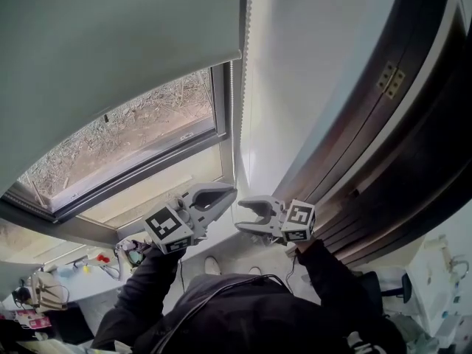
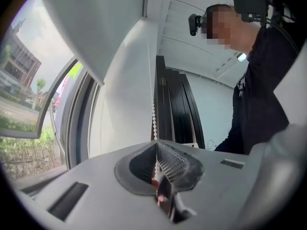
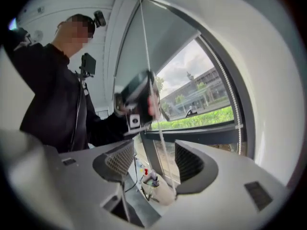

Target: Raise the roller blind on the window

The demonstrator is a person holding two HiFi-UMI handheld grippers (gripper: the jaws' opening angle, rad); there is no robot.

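Black sleeves (image 1: pixel 140 286), grey left gripper (image 1: pixel 227 192) and right gripper (image 1: pixel 240 217).

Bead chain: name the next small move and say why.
Probably pull the left gripper straight down: its jaws are shut on the bead chain, while the right gripper stands open around it, and the roller blind covers the upper window.

Roller blind (image 1: pixel 110 43) cut off by top edge (left too).

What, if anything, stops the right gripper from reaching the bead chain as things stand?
Likely nothing, so yes: the right gripper is open and the bead chain already hangs between its jaws, with nothing in the way. The left gripper is shut on the bead chain nearby.
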